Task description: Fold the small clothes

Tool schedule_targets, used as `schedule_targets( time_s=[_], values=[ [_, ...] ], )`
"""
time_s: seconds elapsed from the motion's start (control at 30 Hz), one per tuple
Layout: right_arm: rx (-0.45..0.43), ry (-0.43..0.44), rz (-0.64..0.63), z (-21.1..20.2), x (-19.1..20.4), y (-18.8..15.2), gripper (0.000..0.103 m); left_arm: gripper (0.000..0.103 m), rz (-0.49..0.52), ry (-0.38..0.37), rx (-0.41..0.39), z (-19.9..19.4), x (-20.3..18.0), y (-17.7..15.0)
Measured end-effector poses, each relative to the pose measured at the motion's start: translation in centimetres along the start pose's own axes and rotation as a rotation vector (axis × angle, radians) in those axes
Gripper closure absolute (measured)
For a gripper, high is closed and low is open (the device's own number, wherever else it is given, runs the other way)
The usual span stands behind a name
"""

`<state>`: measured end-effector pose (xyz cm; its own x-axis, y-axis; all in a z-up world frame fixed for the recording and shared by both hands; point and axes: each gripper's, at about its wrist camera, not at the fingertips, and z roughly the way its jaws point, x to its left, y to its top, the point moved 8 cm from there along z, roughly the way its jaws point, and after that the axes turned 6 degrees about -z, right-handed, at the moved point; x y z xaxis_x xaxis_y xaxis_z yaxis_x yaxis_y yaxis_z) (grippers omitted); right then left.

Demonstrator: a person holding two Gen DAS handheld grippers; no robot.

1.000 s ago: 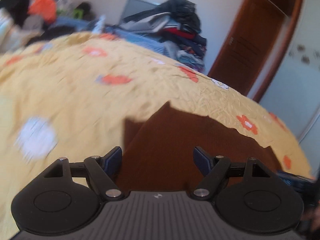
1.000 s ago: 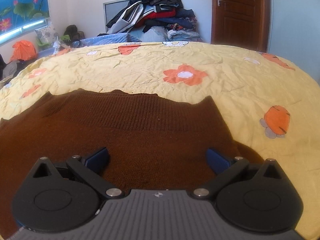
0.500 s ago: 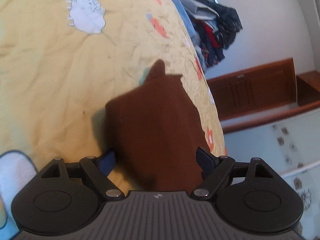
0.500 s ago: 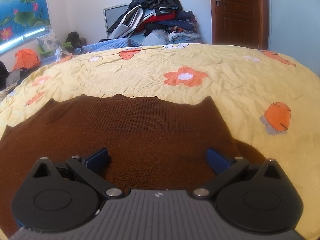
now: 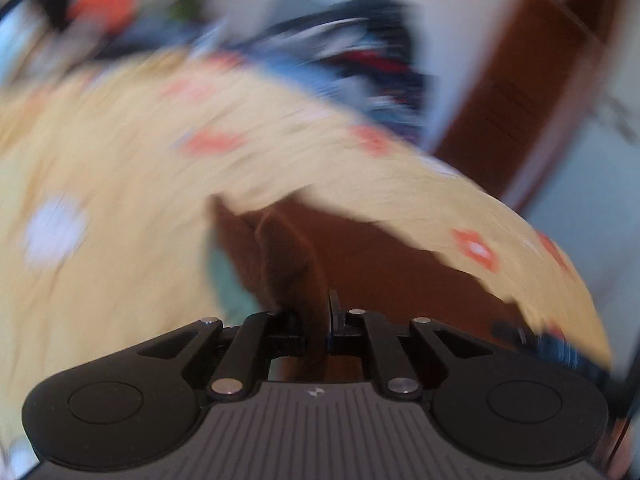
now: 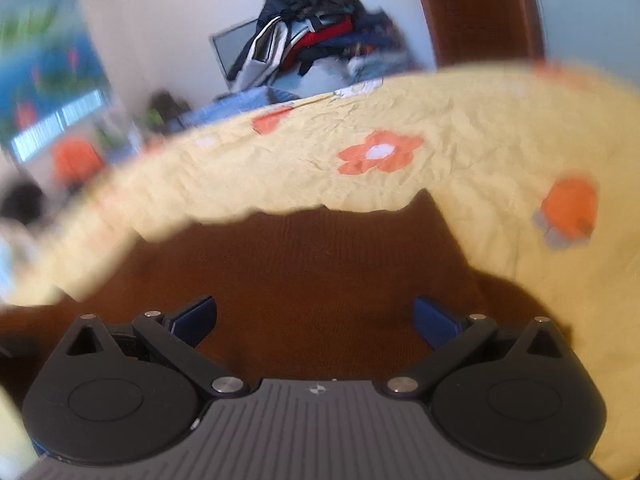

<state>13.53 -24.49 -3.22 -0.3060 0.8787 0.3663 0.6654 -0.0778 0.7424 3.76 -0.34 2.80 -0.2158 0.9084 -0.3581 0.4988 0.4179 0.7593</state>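
Our left gripper (image 5: 320,320) pinches a raised fold of the brown knitted sweater (image 6: 320,272), which lies on the yellow flowered bedsheet (image 6: 460,128). Our right gripper (image 6: 314,320) hovers spread above the knit.

a bed covered by a crumpled yellow bedspread (image 6: 460,120) printed with orange flowers fills most of the room. behind it, a heap of dark and coloured clothes (image 6: 320,36) is piled against a pale wall (image 6: 160,20), beside a grey flat panel (image 6: 232,46). a brown wooden door (image 6: 480,8) is seen to the right, a blue and green picture (image 6: 44,64) to the left. daylight is cast across the bedding.
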Motion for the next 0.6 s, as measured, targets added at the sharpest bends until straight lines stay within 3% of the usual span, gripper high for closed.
schedule_targets(
  time_s=[0.1,0.2,0.27,0.33,0.4,0.6],
  values=[
    [0.020,0.269,0.290,-1.3,-1.3,2.3,0.000,0.096,0.376,-0.136,-0.022,0.1,-8.9,-2.7],
    [0.175,0.459,0.426,-0.1,-1.2,2.5,0.000,0.096,0.591,-0.218,0.037,1.2,-13.2,-7.7],
    [0.239,0.443,0.419,0.8,-1.4,2.2,0.000,0.096,0.655,-0.240,0.074,1.9,-13.9,-9.9],
    [0.268,0.449,0.375,1.2,-0.9,2.1,0.000,0.096,0.710,-0.228,0.049,1.9,-13.9,-10.6],
    [0.314,0.490,0.379,1.9,-0.2,1.9,0.000,0.096,0.726,-0.229,0.041,2.0,-13.6,-10.6],
    [0.381,0.455,0.368,3.9,-0.3,2.9,0.006,0.096,0.779,-0.225,-0.018,1.5,-13.6,-10.2]
  ],
)
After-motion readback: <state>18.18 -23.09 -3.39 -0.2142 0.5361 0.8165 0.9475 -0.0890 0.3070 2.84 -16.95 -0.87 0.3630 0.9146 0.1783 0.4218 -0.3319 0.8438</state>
